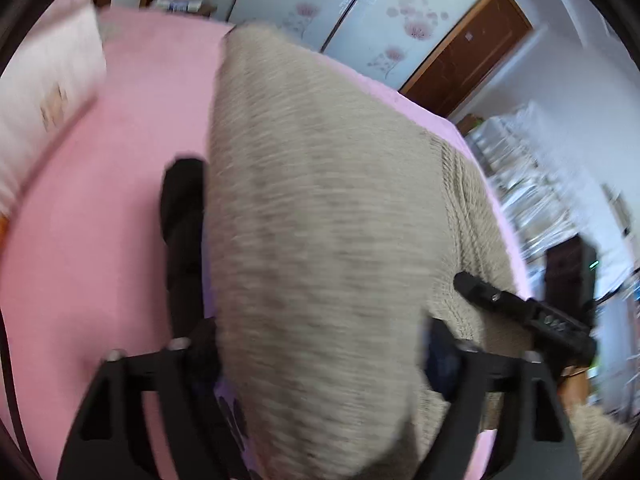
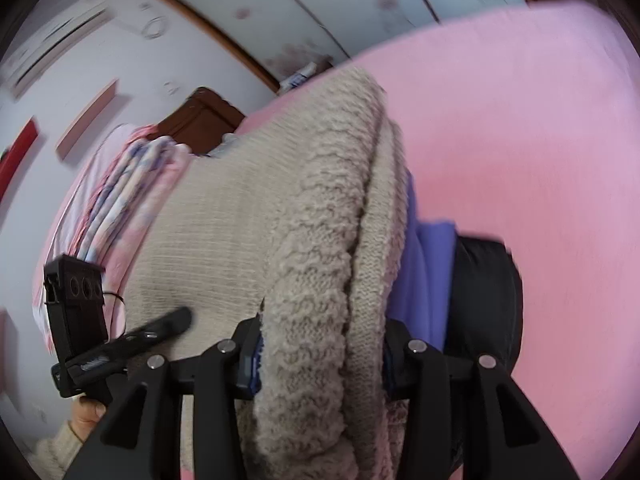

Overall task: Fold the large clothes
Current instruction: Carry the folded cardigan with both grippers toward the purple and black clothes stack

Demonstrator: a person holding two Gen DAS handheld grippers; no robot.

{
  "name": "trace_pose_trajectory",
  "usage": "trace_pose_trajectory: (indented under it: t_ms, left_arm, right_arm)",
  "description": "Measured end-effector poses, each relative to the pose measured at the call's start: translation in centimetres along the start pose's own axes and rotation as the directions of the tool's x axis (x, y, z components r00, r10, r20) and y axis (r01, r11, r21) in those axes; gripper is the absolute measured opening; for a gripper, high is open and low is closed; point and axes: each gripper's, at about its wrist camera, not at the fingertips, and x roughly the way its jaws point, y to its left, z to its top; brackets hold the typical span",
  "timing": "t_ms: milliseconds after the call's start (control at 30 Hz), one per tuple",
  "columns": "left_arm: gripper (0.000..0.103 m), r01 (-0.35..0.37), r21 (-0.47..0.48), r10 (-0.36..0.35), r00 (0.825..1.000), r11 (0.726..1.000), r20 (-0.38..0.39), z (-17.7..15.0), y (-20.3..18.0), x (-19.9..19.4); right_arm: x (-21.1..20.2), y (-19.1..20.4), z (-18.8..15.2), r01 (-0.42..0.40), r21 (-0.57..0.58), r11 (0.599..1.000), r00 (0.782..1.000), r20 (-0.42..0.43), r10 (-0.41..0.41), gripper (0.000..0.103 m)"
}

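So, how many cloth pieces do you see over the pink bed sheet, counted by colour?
Beige knitted sweater: 1
Purple cloth: 1
Black cloth: 1
Total: 3

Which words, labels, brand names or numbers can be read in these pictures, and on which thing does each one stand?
None can be read.
The box behind the pink bed has printing on it, but it is too blurred to read.
The beige sweater, the folded bedding and the cupboard doors with flowers show no text.
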Motion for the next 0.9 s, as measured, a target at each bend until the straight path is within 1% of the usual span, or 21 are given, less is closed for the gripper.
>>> trace_pose_trajectory:
  t_ms: [33, 67, 100, 200, 267, 300, 333, 400, 433, 467, 500, 533, 600, 633, 700, 733, 767, 800, 833, 867, 900]
  left_arm:
    - [0.093, 0.028, -0.011, -0.029, 1.0, 1.0, -0.013, -0.2, 0.6, 0.9]
    - [0.099, 0.035, -0.009, -0.035, 0.999, 0.999, -0.017, -0.4, 0.7, 1.4]
    - [0.102, 0.036, 0.003, -0.036, 0.999, 0.999, -0.013, -0.6, 0.9, 1.9]
    - [0.103, 0.048, 0.022, -0.048, 0.999, 0.999, 0.004, -0.3, 1.3, 2.9]
    - [0.103, 0.046, 0.033, -0.047, 0.999, 0.998, 0.016, -0.2, 1.1, 3.2]
    - [0.103, 0.042, 0.038, -0.042, 0.999, 0.998, 0.019, -0.5, 0.8, 3.2]
    - [0.103, 0.032, 0.041, -0.033, 0.999, 0.999, 0.021, -0.8, 0.2, 3.0]
    - [0.103, -0.006, 0.053, 0.004, 1.0, 0.999, 0.03, -0.9, -0.4, 2.5]
    - [0.103, -0.041, 0.067, 0.038, 0.998, 0.997, 0.042, -0.9, -1.0, 2.0]
    - [0.103, -0.093, 0.086, 0.088, 0.994, 0.992, 0.059, -1.0, -1.7, 1.4]
    - [0.103, -0.14, 0.104, 0.132, 0.988, 0.985, 0.079, -1.2, -2.4, 0.7]
    - [0.103, -0.192, 0.131, 0.179, 0.978, 0.973, 0.108, -1.3, -3.2, -0.3]
    - [0.102, -0.243, 0.162, 0.217, 0.963, 0.956, 0.161, -1.8, -4.3, -2.2]
    - [0.102, -0.295, 0.176, 0.258, 0.944, 0.939, 0.204, -2.4, -5.1, -3.7]
    - [0.102, -0.365, 0.179, 0.311, 0.911, 0.913, 0.27, -3.3, -5.8, -5.6]
    - [0.102, -0.429, 0.167, 0.368, 0.879, 0.888, 0.304, -3.6, -6.3, -6.5]
    - [0.102, -0.457, 0.161, 0.394, 0.865, 0.875, 0.31, -3.9, -6.3, -6.7]
    - [0.102, -0.479, 0.16, 0.416, 0.854, 0.863, 0.313, -4.3, -5.8, -6.9]
    - [0.102, -0.503, 0.172, 0.44, 0.845, 0.847, 0.302, -4.9, -6.0, -6.4]
    - [0.102, -0.511, 0.187, 0.45, 0.845, 0.839, 0.288, -5.5, -6.0, -6.0]
    - [0.102, -0.523, 0.197, 0.465, 0.841, 0.829, 0.275, -5.9, -6.4, -5.5]
  right_arm:
    - [0.2, -0.5, -0.4, 0.003, -0.006, 1.0, 1.0, -0.001, -0.003, 0.045]
    - [0.3, -0.8, -0.8, 0.012, -0.026, 1.0, 1.0, 0.0, -0.012, 0.045]
    - [0.6, -0.8, -0.8, 0.02, -0.042, 0.999, 1.0, 0.0, -0.02, 0.047]
    - [1.0, -1.1, -0.8, 0.033, -0.047, 0.998, 0.999, 0.002, -0.033, 0.05]
    - [1.0, -1.0, -0.7, 0.065, -0.062, 0.996, 0.998, 0.007, -0.064, 0.054]
    - [1.2, -0.7, -0.5, 0.078, -0.069, 0.995, 0.997, 0.009, -0.078, 0.059]
    - [1.0, -0.2, -0.5, 0.104, -0.085, 0.991, 0.995, 0.01, -0.103, 0.064]
    - [1.0, 0.7, 0.1, 0.131, -0.096, 0.987, 0.991, 0.008, -0.131, 0.071]
    - [0.5, 1.5, 0.2, 0.14, -0.106, 0.984, 0.99, 0.009, -0.14, 0.071]
    - [0.2, 2.3, 0.4, 0.153, -0.12, 0.981, 0.988, 0.016, -0.152, 0.071]
    - [-0.3, 2.9, 0.4, 0.165, -0.137, 0.977, 0.986, 0.029, -0.162, 0.071]
    - [-1.1, 3.5, 0.5, 0.175, -0.157, 0.972, 0.984, 0.05, -0.169, 0.071]
    - [-2.8, 5.1, 0.5, 0.185, -0.203, 0.961, 0.981, 0.097, -0.168, 0.071]
    - [-3.6, 5.8, 0.4, 0.193, -0.227, 0.955, 0.978, 0.122, -0.169, 0.071]
    - [-5.2, 7.6, -0.3, 0.205, -0.302, 0.931, 0.972, 0.179, -0.155, 0.071]
    - [-5.6, 8.0, -0.7, 0.218, -0.328, 0.919, 0.968, 0.192, -0.161, 0.071]
    - [-5.7, 8.8, -1.3, 0.239, -0.368, 0.899, 0.964, 0.203, -0.173, 0.071]
    - [-5.4, 9.5, -1.7, 0.259, -0.396, 0.881, 0.96, 0.205, -0.191, 0.066]
    - [-4.9, 9.9, -2.3, 0.283, -0.426, 0.859, 0.956, 0.197, -0.217, 0.054]
    - [-4.2, 10.2, -2.9, 0.302, -0.45, 0.84, 0.952, 0.176, -0.248, 0.047]
    - [-3.6, 10.2, -3.3, 0.312, -0.461, 0.831, 0.95, 0.155, -0.271, 0.038]
